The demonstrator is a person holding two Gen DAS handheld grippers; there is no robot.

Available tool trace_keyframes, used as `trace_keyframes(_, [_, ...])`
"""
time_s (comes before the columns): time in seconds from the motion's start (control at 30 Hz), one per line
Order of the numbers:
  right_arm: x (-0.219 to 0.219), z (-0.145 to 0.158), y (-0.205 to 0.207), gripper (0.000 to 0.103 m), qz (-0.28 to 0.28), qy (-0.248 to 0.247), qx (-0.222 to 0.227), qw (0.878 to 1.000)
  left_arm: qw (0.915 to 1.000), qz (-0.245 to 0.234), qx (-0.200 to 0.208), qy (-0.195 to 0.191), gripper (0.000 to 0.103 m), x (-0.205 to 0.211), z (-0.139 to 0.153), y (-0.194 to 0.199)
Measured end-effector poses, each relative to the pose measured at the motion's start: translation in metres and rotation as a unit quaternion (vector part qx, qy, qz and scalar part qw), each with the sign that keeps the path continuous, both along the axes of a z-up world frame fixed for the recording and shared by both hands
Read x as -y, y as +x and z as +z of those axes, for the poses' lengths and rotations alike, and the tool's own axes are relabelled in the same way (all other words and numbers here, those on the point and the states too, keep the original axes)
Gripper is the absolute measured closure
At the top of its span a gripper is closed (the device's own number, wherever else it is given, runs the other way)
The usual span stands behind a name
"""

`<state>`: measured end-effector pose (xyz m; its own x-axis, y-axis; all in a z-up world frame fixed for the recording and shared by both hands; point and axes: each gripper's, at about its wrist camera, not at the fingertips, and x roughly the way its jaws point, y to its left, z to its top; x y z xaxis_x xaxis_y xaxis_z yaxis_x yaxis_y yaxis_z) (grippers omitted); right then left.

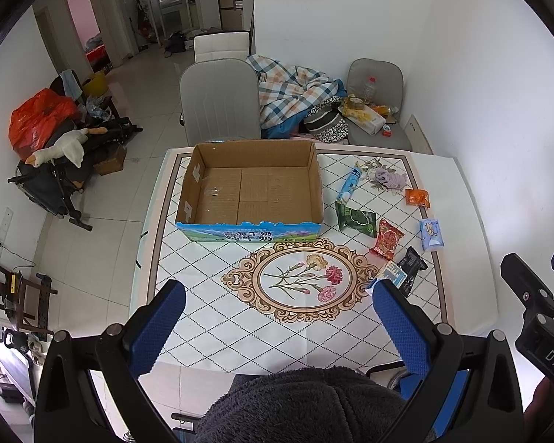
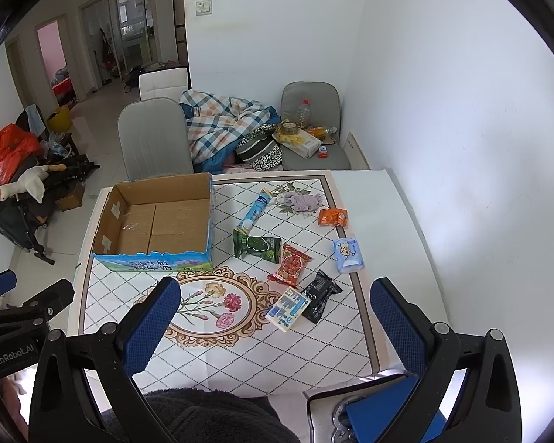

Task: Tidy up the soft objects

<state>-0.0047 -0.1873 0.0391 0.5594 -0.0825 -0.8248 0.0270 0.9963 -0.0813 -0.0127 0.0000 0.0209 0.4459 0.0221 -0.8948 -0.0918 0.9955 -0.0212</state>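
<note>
I hold one tool in each hand, up above the near edge of the table (image 2: 354,350). My left tool (image 1: 277,328) is spread wide and has nothing in it. My right tool (image 2: 277,328) is spread wide too, and it is also bare.

The cardboard box (image 1: 251,184) sits on the far left part of the table. I can see its brown floor, and nothing is inside it yet. So I think the job has not really started.

All the soft little things lie on the table to the right of the box. There is a long blue tube pack (image 2: 254,212) close to the box. Beside its far end is a purple cloth (image 2: 300,201). An orange packet (image 2: 332,217) lies past that. A green packet (image 2: 257,245) and a red packet (image 2: 291,265) lie side by side. A blue tissue pack (image 2: 347,254) is near the right edge of the pattern. Nearest to me are a black packet (image 2: 319,295) and a white and blue packet (image 2: 288,308), which touch each other.

That makes eight things still out. I guess each one has to go into the box. The white and blue packet is the closest to my right tool, so it may be a good first pick.
</note>
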Motion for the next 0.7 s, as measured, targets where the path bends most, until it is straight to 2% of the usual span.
trace_keyframes(0.7, [-0.0072, 0.0024, -0.0004, 0.000, 0.005, 0.003, 0.005, 1.000, 1.0000, 0.002, 0.006, 0.001, 0.000, -0.0070, 0.0005, 0.0000])
